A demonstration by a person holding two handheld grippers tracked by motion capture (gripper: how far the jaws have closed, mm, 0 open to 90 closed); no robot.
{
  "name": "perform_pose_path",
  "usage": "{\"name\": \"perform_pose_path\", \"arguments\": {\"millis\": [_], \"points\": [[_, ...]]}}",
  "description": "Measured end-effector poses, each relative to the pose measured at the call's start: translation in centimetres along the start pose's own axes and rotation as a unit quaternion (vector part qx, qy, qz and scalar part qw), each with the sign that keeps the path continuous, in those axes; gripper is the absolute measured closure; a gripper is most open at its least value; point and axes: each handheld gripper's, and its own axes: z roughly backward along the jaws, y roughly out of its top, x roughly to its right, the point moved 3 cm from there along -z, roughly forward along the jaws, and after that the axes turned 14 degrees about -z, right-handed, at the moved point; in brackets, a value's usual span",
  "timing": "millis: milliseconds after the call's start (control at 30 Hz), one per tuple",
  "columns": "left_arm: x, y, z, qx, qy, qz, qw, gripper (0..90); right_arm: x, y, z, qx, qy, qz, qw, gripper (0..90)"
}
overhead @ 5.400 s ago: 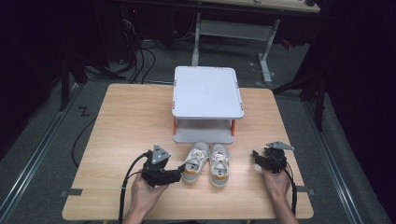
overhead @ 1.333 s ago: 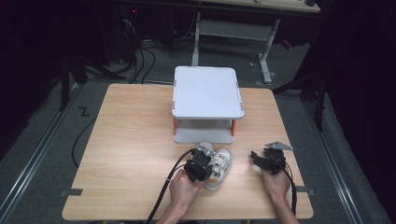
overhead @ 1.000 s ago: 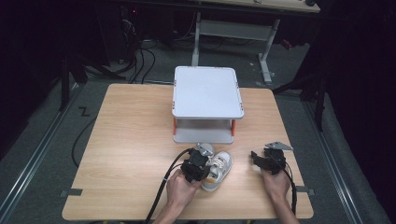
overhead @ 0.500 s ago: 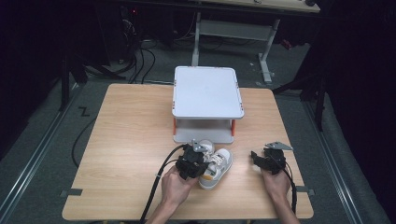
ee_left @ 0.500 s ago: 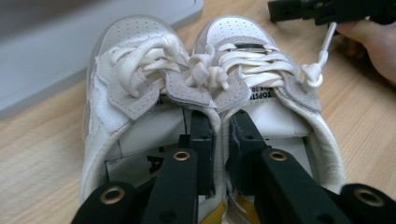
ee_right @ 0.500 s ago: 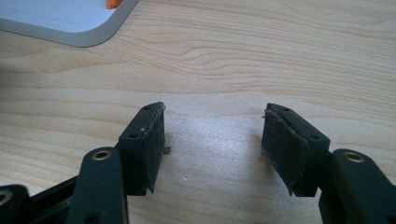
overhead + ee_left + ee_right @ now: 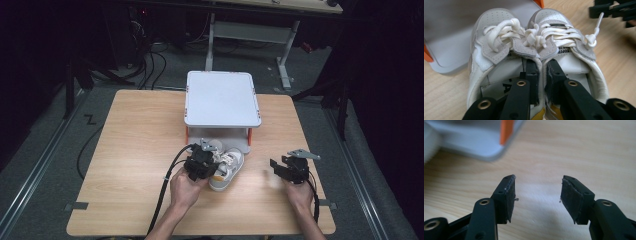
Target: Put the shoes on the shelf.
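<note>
A pair of small white sneakers (image 7: 229, 167) with cream laces is pinched together just in front of the shelf. My left gripper (image 7: 202, 162) is shut on the two inner collar walls, one jaw inside each shoe. In the left gripper view the left shoe (image 7: 491, 40) and the right shoe (image 7: 564, 32) sit side by side around my left gripper (image 7: 541, 72). My right gripper (image 7: 280, 170) rests over bare wood to the right, open; its jaws have just been closing a little with nothing between them, as seen at my right gripper (image 7: 537, 192).
A grey two-level shelf (image 7: 222, 97) with orange legs stands at the table's far middle; its lower plate (image 7: 449, 25) lies right behind the shoe toes, and one corner (image 7: 461, 140) is ahead of the right gripper. A black cable trails from each gripper.
The left gripper has carried the pinched sneakers a little toward the shelf and slightly up. Several seconds ago it stood left of the shoes. The right hand has stayed in place.
</note>
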Motion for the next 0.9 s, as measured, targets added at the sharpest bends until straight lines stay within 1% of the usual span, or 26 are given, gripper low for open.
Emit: {"name": "perform_pose_path", "arguments": {"millis": [67,133,167,200,267,333,433,500,600,633,667,700,833,900], "points": [[-0.3,0.2,-0.3,0.0,0.003,0.0,1.0,81.6,-0.6,0.7,0.7,0.01,0.013,0.01,0.9998,46.0],[-0.5,0.5,-0.5,0.001,0.007,-0.003,1.0,81.6,-1.7,1.8,1.5,0.024,0.029,0.025,0.999,48.3],[-0.6,0.6,-0.7,-0.001,0.012,-0.009,0.9999,81.6,-2.0,2.1,1.8,0.029,0.035,0.03,0.9985,50.6],[-0.7,0.8,-0.8,-0.001,0.016,-0.011,0.9998,81.6,-2.6,2.7,2.3,0.031,0.05,0.037,0.9975,56.2],[-0.9,1.0,-1.1,-0.002,0.023,-0.017,0.9996,81.6,-3.3,3.7,2.7,0.029,0.065,0.048,0.9963,62.7],[-1.1,1.1,-1.2,-0.003,0.025,-0.018,0.9995,81.6,-3.6,4.5,2.9,0.027,0.083,0.042,0.9953,64.7],[-1.5,1.4,-1.6,-0.004,0.029,-0.017,0.9994,81.5,-4.2,5.8,3.2,0.031,0.101,0.035,0.9938,64.4],[-1.7,1.5,-1.9,0.001,0.032,-0.014,0.9994,81.5,-4.6,6.7,3.6,0.038,0.108,0.038,0.9927,62.6],[-2.1,1.5,-2.3,0.01,0.033,0.0,0.9994,81.5,-5.4,8.3,4.6,0.058,0.12,0.04,0.9902,60.2],[-2.2,1.6,-2.5,0.011,0.034,0.004,0.9993,81.5,-5.6,8.7,4.8,0.062,0.122,0.038,0.9898,60.3],[-2.3,1.6,-2.6,0.01,0.034,0.004,0.9994,81.5,-6.0,9.4,5.1,0.069,0.129,0.038,0.9885,61.1],[-2.3,1.6,-2.8,0.011,0.035,0.007,0.9993,81.5,-6.2,9.7,5.3,0.073,0.129,0.041,0.9881,61.7],[-2.7,1.6,-3.5,0.006,0.041,0.009,0.9991,81.5,-7.5,10.9,5.5,0.085,0.136,0.058,0.9853,63.7],[-2.8,1.6,-3.8,0.005,0.044,0.01,0.9989,81.5,-8.3,11.6,5.3,0.085,0.138,0.065,0.9847,64.6]]}}
